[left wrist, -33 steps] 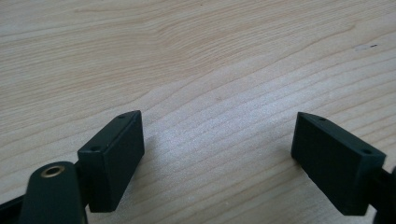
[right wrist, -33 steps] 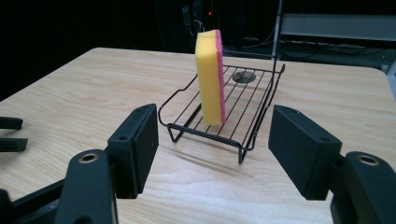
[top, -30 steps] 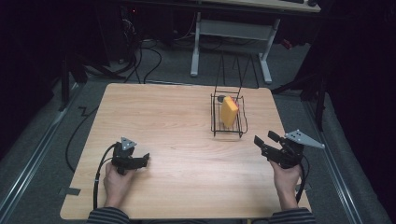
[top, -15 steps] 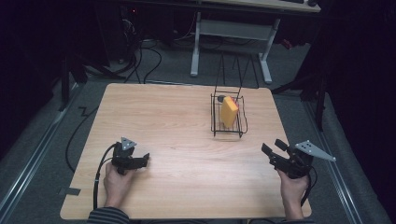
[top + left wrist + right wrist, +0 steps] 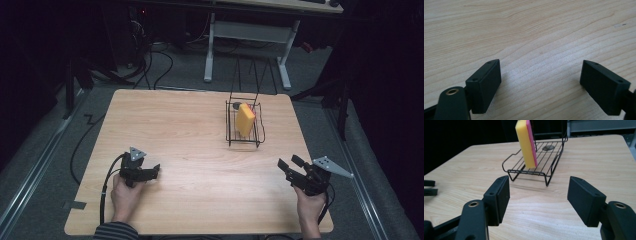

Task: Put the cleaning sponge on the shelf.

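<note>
Dark floor and cables surround a pale wooden table (image 5: 200,150). Toward its far right stands a black wire rack (image 5: 243,126) with a yellow-and-pink sponge (image 5: 244,119) on edge inside (pink face turned right). The left gripper (image 5: 150,173) rests near the front-left edge, jaws spread over bare wood. The right gripper (image 5: 289,166), front right, also gapes wide, aimed at the rack and well apart from it.
</note>
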### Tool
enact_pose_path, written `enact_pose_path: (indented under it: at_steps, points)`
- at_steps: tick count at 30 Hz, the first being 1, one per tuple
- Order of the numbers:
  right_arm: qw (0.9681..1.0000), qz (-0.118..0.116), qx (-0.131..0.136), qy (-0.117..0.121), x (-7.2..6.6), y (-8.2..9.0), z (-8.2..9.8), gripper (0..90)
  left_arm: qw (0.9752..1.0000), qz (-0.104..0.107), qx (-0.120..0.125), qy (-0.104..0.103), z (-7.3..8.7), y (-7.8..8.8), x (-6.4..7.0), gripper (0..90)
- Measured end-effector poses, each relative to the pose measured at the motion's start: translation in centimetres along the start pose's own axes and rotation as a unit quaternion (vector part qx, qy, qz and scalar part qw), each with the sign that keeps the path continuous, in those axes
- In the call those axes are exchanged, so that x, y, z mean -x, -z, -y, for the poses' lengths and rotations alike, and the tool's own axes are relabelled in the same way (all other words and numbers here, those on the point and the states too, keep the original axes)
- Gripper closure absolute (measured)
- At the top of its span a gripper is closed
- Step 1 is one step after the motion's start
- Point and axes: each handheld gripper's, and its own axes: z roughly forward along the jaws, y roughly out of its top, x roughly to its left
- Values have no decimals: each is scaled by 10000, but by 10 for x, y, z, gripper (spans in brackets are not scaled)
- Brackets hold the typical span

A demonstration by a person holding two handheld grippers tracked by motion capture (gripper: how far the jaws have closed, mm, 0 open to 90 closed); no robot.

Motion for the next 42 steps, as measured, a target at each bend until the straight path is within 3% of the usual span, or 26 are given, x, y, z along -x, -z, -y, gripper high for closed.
enact_pose_path:
  at_steps: [12, 20, 29, 36, 42]
  points:
    - [9997, 24, -227, -117, -1, -23, 20, 357, 10000, -1, -1, 1, 0, 0, 0, 177]
    - [9988, 145, -471, -62, 2, -38, 31, 361, 10000, 0, -1, -1, 0, 0, 0, 178]
    - [9964, 301, -781, 101, 4, -54, 34, 359, 10000, -2, -1, 1, 0, 0, 0, 177]
    - [9928, 483, -1070, 236, 9, -69, 39, 356, 10000, -4, 0, 2, 0, 0, 0, 177]
    - [9914, 492, -1203, 172, 10, -76, 42, 357, 10000, -6, 0, 3, 0, 0, 0, 177]
